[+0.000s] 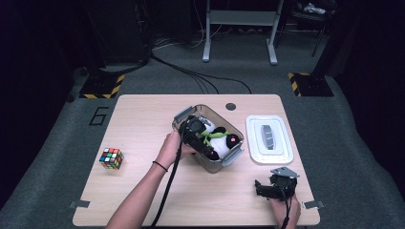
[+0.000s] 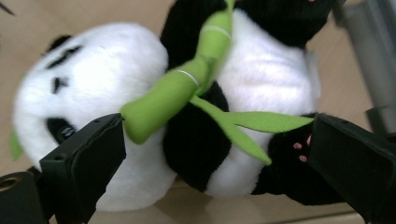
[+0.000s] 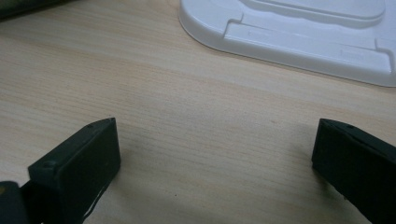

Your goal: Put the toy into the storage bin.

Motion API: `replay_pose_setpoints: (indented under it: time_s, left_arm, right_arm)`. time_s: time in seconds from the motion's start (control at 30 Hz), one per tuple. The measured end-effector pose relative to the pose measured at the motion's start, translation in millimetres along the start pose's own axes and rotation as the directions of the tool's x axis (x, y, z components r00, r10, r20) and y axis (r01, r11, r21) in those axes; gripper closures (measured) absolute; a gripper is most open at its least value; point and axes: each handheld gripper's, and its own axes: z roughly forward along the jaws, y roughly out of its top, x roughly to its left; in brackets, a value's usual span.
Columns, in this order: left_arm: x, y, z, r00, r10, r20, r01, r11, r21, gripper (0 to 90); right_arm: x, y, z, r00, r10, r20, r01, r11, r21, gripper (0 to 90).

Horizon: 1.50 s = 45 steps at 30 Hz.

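Note:
A clear plastic box (image 1: 216, 165) stands mid-table with a black-and-white panda plush (image 1: 222, 139) lying inside it. My left gripper (image 1: 206, 143) reaches down into the box. In the left gripper view its jaws stand wide apart on either side of the panda (image 2: 266, 79), which holds a green bamboo stalk (image 2: 173, 95); my left gripper (image 2: 215, 123) is open and I cannot tell whether it touches the plush. My right gripper (image 1: 261, 189) rests low over the table near the front right edge. In its own view my right gripper (image 3: 215, 128) is open over bare wood.
The box's white lid (image 1: 269, 138) lies flat on the table right of the box, its near edge (image 3: 299, 37) just ahead of the right gripper. A colourful puzzle cube (image 1: 111, 158) sits at the table's left side. The wooden table (image 1: 143, 119) stands on grey carpet.

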Motion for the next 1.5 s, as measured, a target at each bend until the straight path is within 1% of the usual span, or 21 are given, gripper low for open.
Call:
replay_pose_setpoints:
  time_s: [0.07,0.1,0.13,0.17,0.23,0.37,0.5,0.53,0.7,0.73,0.77,0.83,0.87,1.0,1.2,1.27,1.3,1.33,1.37,1.47,1.5]
  left_arm:
    - [1.8,-2.1,-7.1,0.9998,-0.015,-0.011,0.014,0.9994,-0.031,5.3]
    - [3.0,-3.4,-10.2,0.9996,-0.028,-0.004,0.028,0.9985,-0.047,5.0]
    - [4.9,-4.6,-13.3,0.9996,-0.027,0.005,0.028,0.9983,-0.052,4.6]
    - [5.8,-6.0,-16.0,0.9993,-0.037,0.005,0.038,0.9974,-0.062,4.0]
    - [9.0,-9.0,-21.5,0.9987,-0.05,-0.003,0.05,0.9959,-0.075,3.2]
    - [13.5,-14.1,-30.1,0.9973,-0.071,-0.016,0.07,0.993,-0.096,2.0]
    - [17.0,-20.5,-40.7,0.996,-0.079,-0.042,0.074,0.99,-0.12,1.0]
    - [17.9,-22.4,-43.4,0.9955,-0.084,-0.043,0.078,0.9894,-0.122,0.7]
    - [23.1,-33.8,-54.7,0.9924,-0.098,-0.075,0.086,0.986,-0.143,0.2]
    - [24.4,-36.5,-56.6,0.9916,-0.102,-0.08,0.09,0.9862,-0.138,0.3]
    - [25.5,-39.3,-57.7,0.9898,-0.115,-0.084,0.101,0.9836,-0.15,0.2]
    - [29.6,-46.2,-61.9,0.9882,-0.119,-0.096,0.104,0.9833,-0.149,0.2]
    - [30.8,-49.4,-63.5,0.986,-0.133,-0.102,0.115,0.9804,-0.16,0.2]
    - [36.7,-61.6,-69.8,0.9806,-0.153,-0.122,0.132,0.9771,-0.167,0.2]
    - [48.1,-84.7,-78.3,0.9693,-0.19,-0.156,0.162,0.9705,-0.178,0.1]
    - [51.4,-92.2,-80.7,0.9638,-0.206,-0.169,0.175,0.9669,-0.186,0.0]
    - [53.0,-96.0,-82.2,0.9627,-0.21,-0.171,0.177,0.9661,-0.187,0.0]
    - [54.8,-99.7,-83.7,0.9622,-0.209,-0.175,0.178,0.968,-0.177,0.0]
    - [55.9,-103.6,-84.6,0.96,-0.215,-0.179,0.183,0.9666,-0.179,0.0]
    - [59.8,-115.6,-88.3,0.9548,-0.223,-0.197,0.188,0.9652,-0.182,0.0]
    - [61.1,-119.6,-89.6,0.9523,-0.231,-0.199,0.194,0.9629,-0.187,0.0]
  right_arm:
    - [0.0,0.0,0.0,1.0,0.0,0.0,0.0,1.0,0.0,0.1]
    - [0.0,0.0,0.0,1.0,0.0,0.0,0.0,1.0,0.0,0.1]
    - [0.0,0.0,0.0,1.0,0.0,0.0,0.0,1.0,0.0,0.1]
    - [0.0,0.0,0.0,1.0,0.0,0.0,0.0,1.0,0.0,0.1]
    - [0.0,0.0,0.0,1.0,0.0,0.0,0.0,1.0,0.0,0.1]
    - [0.0,0.0,0.0,1.0,0.0,0.0,0.0,1.0,-0.001,0.1]
    - [0.0,0.0,0.0,1.0,0.0,0.0,0.0,1.0,-0.001,0.1]
    - [0.1,0.0,0.0,1.0,0.0,0.0,0.0,1.0,0.0,0.2]
    - [0.1,0.0,0.0,1.0,0.001,0.0,-0.001,1.0,-0.001,0.1]
    - [0.0,0.0,0.0,1.0,0.0,0.0,0.0,1.0,-0.001,0.1]
    - [0.1,0.0,0.0,1.0,0.001,0.0,-0.001,1.0,0.0,0.1]
    - [0.0,0.0,0.0,1.0,0.0,0.0,0.0,1.0,-0.001,0.1]
    - [0.0,0.0,0.0,1.0,0.0,0.0,0.0,1.0,0.0,0.1]
    - [0.0,0.0,0.0,1.0,0.0,0.0,0.0,1.0,0.0,0.1]
    - [0.0,0.0,0.0,1.0,0.0,0.0,0.0,1.0,0.0,0.1]
    - [0.0,0.0,0.0,1.0,0.0,0.0,0.0,1.0,0.0,0.1]
    - [0.0,0.0,0.1,1.0,0.0,0.0,0.0,1.0,-0.001,0.1]
    - [-0.2,0.0,0.2,1.0,-0.004,0.0,0.004,1.0,-0.002,0.1]
    - [-0.2,0.1,0.2,1.0,-0.003,0.0,0.003,1.0,-0.001,0.1]
    - [-0.2,0.1,0.2,1.0,-0.002,0.0,0.002,1.0,-0.001,0.1]
    - [-0.2,0.1,0.2,1.0,-0.003,0.0,0.003,1.0,-0.001,0.1]
